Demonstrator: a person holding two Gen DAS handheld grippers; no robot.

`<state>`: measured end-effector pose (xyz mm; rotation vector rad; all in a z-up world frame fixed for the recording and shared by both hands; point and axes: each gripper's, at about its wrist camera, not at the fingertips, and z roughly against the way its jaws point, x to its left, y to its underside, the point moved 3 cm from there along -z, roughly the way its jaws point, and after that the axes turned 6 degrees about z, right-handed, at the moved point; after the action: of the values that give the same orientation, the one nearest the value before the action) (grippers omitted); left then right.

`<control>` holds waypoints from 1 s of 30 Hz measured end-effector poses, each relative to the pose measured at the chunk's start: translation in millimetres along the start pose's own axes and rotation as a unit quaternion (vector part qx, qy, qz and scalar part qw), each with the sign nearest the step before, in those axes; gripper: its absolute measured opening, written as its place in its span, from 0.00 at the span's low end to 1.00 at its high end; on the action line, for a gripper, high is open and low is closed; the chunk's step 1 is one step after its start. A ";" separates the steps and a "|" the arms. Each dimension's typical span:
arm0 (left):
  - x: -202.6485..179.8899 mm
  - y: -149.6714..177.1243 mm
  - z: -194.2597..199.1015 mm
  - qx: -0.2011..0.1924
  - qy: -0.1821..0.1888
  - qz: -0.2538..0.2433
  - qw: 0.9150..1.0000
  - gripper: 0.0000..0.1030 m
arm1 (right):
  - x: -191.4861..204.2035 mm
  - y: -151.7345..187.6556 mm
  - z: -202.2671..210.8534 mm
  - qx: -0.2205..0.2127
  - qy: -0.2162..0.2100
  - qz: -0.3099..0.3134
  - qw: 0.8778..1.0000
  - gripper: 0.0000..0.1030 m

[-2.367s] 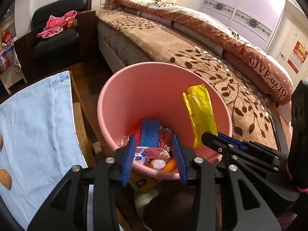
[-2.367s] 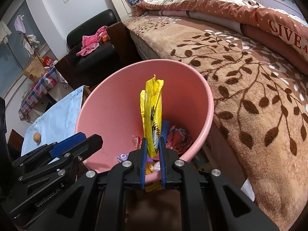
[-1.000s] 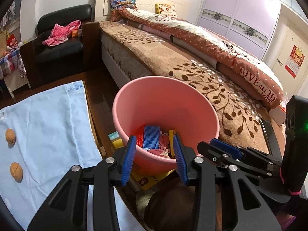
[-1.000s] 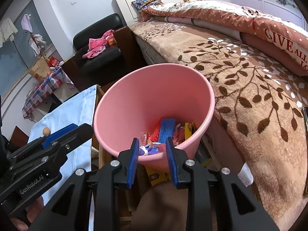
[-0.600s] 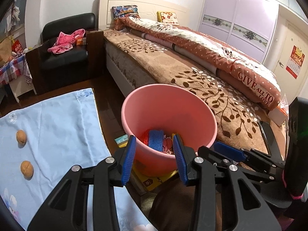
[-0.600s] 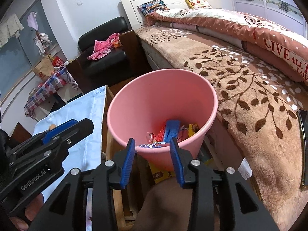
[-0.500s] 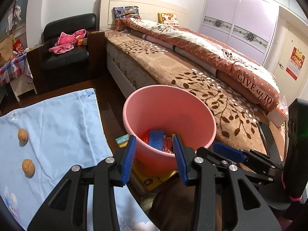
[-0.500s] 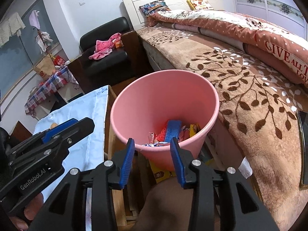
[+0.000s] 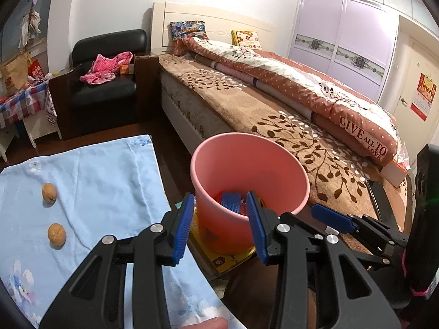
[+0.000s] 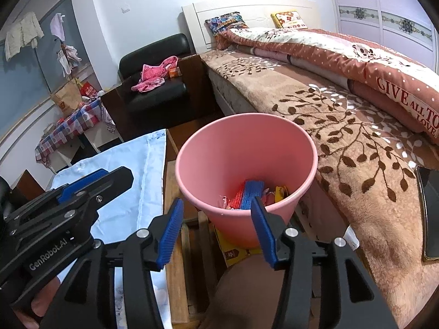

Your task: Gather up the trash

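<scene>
A pink bin (image 9: pixel 252 164) stands on the floor between the bed and a table; it also shows in the right wrist view (image 10: pixel 247 148). Inside lie wrappers, a blue-and-red mesh piece (image 10: pixel 251 194) and a yellow wrapper (image 10: pixel 279 193). My left gripper (image 9: pixel 221 223) is open and empty, held above and short of the bin. My right gripper (image 10: pixel 216 229) is open and empty, also short of the bin; it shows at the right of the left wrist view (image 9: pixel 332 220). Two walnuts (image 9: pixel 49 190) (image 9: pixel 56 234) lie on the blue cloth.
A light blue cloth (image 9: pixel 90 181) covers the table at left. The bed with a brown leaf blanket (image 9: pixel 288 126) runs along the right. A black armchair (image 9: pixel 107 85) with pink clothes stands at the back. A yellow packet (image 9: pixel 227 257) lies under the bin. A phone (image 10: pixel 430 213) lies on the bed.
The right gripper let go of the yellow wrapper, which now lies in the bin. Both grippers have pulled back and up from the bin, and the right jaws opened wider.
</scene>
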<state>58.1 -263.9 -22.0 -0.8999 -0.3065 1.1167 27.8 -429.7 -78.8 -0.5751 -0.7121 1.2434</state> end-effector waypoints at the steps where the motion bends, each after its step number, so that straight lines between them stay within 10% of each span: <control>1: 1.3 -0.4 1.9 -0.003 -0.001 0.001 1.000 0.39 | 1.7 -0.1 1.3 -0.001 0.000 0.000 1.000 0.51; 30: 29.1 0.7 24.4 -0.025 -0.009 0.035 0.999 0.38 | 30.3 -2.6 16.7 -0.029 0.006 0.023 0.999 0.53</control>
<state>55.1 -227.0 -13.5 -0.9502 -0.3219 1.1863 21.8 -400.6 -60.8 -0.6505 -0.7304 1.2646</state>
